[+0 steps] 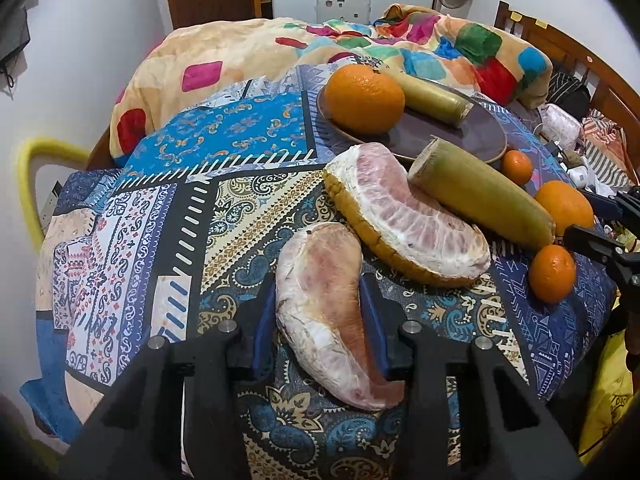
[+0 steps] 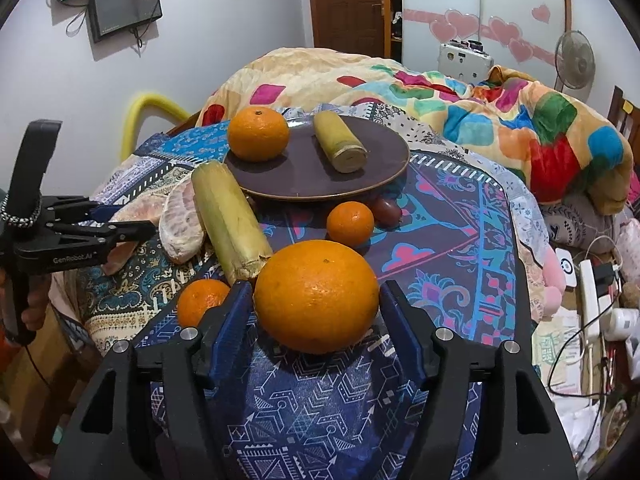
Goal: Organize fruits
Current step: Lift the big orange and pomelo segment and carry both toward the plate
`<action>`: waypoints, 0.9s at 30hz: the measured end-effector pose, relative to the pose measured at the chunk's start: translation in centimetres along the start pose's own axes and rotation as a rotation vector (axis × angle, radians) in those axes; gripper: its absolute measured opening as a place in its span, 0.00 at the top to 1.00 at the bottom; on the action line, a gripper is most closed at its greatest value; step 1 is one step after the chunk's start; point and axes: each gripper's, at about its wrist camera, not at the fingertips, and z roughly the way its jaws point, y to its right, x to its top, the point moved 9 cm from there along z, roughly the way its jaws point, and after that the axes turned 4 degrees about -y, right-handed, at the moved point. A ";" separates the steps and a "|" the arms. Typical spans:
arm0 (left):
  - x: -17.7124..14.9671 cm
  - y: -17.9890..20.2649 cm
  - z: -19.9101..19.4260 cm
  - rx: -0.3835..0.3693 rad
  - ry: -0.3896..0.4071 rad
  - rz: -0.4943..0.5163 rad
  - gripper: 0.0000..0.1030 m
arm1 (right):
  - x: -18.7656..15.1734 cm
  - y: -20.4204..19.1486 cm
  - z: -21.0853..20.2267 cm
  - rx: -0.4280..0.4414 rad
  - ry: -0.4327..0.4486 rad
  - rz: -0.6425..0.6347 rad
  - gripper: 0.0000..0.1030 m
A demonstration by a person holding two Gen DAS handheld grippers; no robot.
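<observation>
Left gripper [image 1: 320, 308] clamps pomelo wedge [image 1: 328, 312]; right gripper [image 2: 316, 300] straddles orange [image 2: 316, 296]

Black left tool [image 1: 320, 312], blue pads [image 1: 263, 320], silver screws

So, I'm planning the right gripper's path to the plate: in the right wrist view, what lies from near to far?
Right gripper → large orange between its fingers → small orange → plate → short sugarcane piece on the plate.
</observation>
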 end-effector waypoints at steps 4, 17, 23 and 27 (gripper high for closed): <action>0.1 -0.1 -1.1 0.012 0.039 0.006 0.62 | -0.2 -0.1 -0.3 -0.007 -0.002 0.002 0.42; 5.4 1.6 -7.0 -0.021 0.209 0.019 0.62 | 2.4 1.2 -3.3 -0.017 0.090 0.045 0.43; 8.1 3.5 -7.9 -0.054 0.252 0.034 0.62 | 4.6 1.7 -4.8 -0.034 0.152 0.039 0.43; 9.8 4.7 -7.9 -0.071 0.274 0.047 0.62 | 6.0 2.2 -5.5 -0.046 0.187 0.041 0.43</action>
